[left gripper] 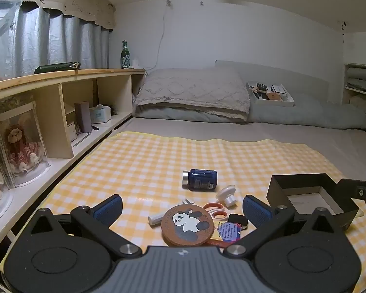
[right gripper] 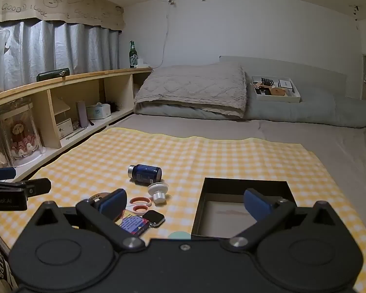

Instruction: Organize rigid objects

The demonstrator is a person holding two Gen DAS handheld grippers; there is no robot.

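Both tongs, left and right, gape empty; bottle lies sideways, likely rolling if nudged.

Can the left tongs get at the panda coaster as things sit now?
Probably yes. The left tongs are open and empty, and the panda coaster lies between the fingertips, on top of the clutter, nothing covering it.

A home bedroom. Bed fills the room, folded quilt and pillow at 12 o'clock against a white wall. Curtained window at 10 o'clock above a low wooden shelf with a green bottle, tissue box and boxed doll.
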